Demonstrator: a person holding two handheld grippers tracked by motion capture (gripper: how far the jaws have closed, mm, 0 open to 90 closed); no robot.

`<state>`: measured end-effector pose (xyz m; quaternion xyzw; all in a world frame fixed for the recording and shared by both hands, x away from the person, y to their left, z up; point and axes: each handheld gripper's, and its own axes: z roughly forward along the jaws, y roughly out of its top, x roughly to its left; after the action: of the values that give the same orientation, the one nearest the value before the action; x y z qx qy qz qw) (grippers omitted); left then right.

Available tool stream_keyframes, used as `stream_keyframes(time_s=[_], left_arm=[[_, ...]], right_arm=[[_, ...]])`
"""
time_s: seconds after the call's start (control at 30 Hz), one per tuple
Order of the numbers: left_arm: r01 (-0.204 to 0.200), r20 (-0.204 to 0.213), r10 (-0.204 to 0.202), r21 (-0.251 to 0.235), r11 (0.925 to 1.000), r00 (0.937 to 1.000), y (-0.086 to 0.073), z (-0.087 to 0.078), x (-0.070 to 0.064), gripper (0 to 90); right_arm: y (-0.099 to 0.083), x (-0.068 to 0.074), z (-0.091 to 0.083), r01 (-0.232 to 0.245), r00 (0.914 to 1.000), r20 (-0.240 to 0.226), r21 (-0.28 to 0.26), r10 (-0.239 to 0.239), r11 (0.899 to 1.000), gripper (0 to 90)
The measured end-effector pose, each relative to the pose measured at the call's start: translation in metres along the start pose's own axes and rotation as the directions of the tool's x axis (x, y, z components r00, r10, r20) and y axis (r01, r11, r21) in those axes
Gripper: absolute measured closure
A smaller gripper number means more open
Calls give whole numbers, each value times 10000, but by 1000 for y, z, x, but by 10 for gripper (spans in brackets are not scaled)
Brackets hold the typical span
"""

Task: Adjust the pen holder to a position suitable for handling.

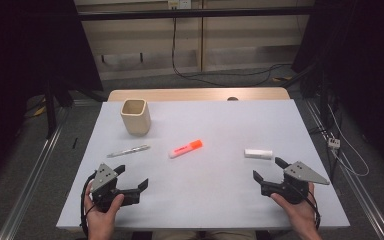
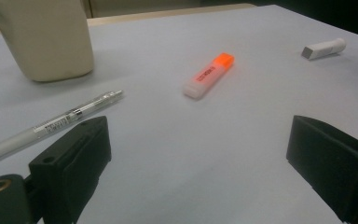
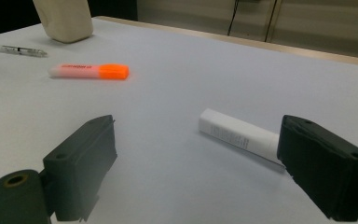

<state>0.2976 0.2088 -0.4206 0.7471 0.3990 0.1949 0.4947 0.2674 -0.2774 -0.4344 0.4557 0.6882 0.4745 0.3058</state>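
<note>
Jaws of both grippers stand wide, nothing held. Right gripper [image 1: 270, 172] is best lowered squarely over the white stick [image 1: 258, 153] — probably glue — left gripper [image 1: 131, 177] kept clear.

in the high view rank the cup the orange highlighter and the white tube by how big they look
1. Beige cup, clearly largest.
2. Orange highlighter and white tube: they look nearly alike; the highlighter seems slightly longer, but I wouldn't rank them.

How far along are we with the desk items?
Nothing looks done: pen, highlighter and white stick lie on the table, outside the cup. In hand: nothing; left gripper and right gripper open. All three remain.
</note>
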Motion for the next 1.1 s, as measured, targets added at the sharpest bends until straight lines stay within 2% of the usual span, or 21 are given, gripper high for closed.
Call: stream_keyframes(time_s=[0.13,0.4,0.73,0.8,0.87,0.93,0.97,1.0,1.07,1.1], left_arm=[[-110,35,109,132,9999,9999,0,2,0,64],[116,29,-116,103,9999,9999,3,5,3,69],[-91,-41,93,381,9992,9999,25,20,8,84],[-232,-120,237,386,9990,9996,30,24,11,88],[-589,-500,609,398,9975,9969,35,30,14,110],[-441,-520,466,491,9978,9976,47,41,22,115],[-187,-539,214,492,9986,9983,51,44,25,123],[-187,-539,214,492,9986,9983,51,44,25,132],[226,-478,-204,446,9987,9986,58,50,32,130],[276,-516,-254,426,9987,9983,62,53,35,130]], right_arm=[[0,0,1,-60,10000,-24,62,60,10000,112],[-1,-1,4,-48,9999,-139,169,51,9998,111],[-1,-1,6,-65,9998,-204,216,70,9997,109],[-1,-1,6,-63,9998,-213,231,68,9997,109],[-1,-1,6,-55,9998,-213,285,61,9996,109],[0,2,5,16,9998,-179,247,-12,9997,109],[0,3,6,37,9998,-191,264,-31,9996,109],[0,3,6,37,9998,-191,264,-31,9996,109],[1,5,7,65,9997,-231,322,-58,9995,108],[1,5,7,65,9997,-231,322,-58,9995,108]])
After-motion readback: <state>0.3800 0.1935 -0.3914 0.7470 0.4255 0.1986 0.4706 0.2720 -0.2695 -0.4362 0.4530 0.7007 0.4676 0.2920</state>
